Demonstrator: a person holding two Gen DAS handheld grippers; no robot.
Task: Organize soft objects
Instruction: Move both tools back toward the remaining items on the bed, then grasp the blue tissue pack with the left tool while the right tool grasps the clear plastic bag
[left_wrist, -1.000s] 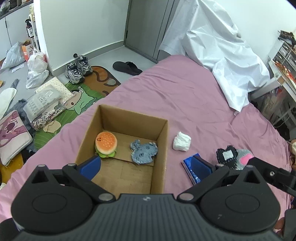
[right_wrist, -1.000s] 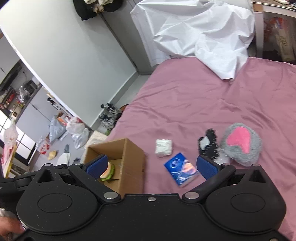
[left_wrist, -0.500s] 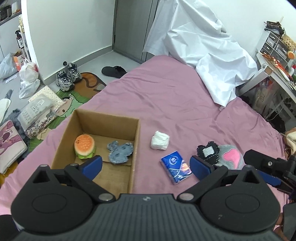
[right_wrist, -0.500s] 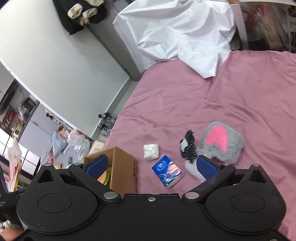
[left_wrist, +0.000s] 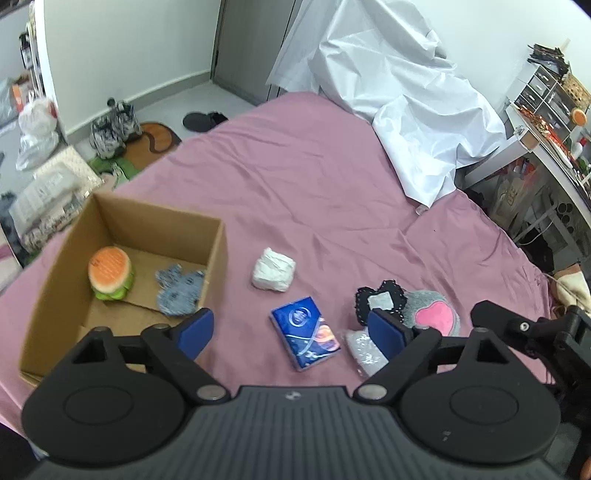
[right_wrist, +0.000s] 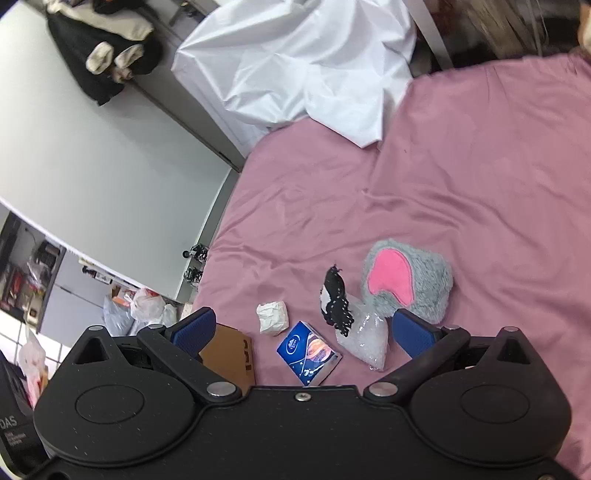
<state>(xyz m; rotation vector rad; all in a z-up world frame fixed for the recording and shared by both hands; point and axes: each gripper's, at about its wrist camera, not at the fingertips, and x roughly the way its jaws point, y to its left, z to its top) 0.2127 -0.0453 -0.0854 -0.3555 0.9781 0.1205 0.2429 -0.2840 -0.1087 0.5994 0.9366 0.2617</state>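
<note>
The left tongs (left_wrist: 291, 326) were held tilted steeply down over the pink bed (left_wrist: 295, 192), their blue pads (left_wrist: 194, 328) spread apart and closing, with nothing pressed between them. The blue tissue packet (left_wrist: 306, 333) lay on the bed in the gap between the two pads, untouched. The right tongs (right_wrist: 301, 332) were angled less steeply down and rolled to one side, so that the bed was seen slanted in the right wrist view; their jaws stood released, with nothing gripped. Part of the right tongs' black frame could be seen beyond the left tongs' right pad.

One cardboard box (left_wrist: 218, 254) stood just past the left pad of the left tongs. Two soft things were counted inside it: one burger toy (left_wrist: 110, 272) and one blue-grey plush piece (left_wrist: 180, 290), set close side by side on the box floor.

Five things were counted on the bed outside the box. One white wad (left_wrist: 273, 274) lay ahead of the left tongs, just beside the box wall. The tissue packet lay nearer than the wad. One clear crinkled bag (right_wrist: 364, 338), one black lace-edged piece (right_wrist: 335, 297) and one grey plush with a pink patch (right_wrist: 406, 280) were clustered by the right pads of both tongs, the lace piece resting partly on the bag.

One white sheet (left_wrist: 406, 110) was heaped at the far end of the bed.
</note>
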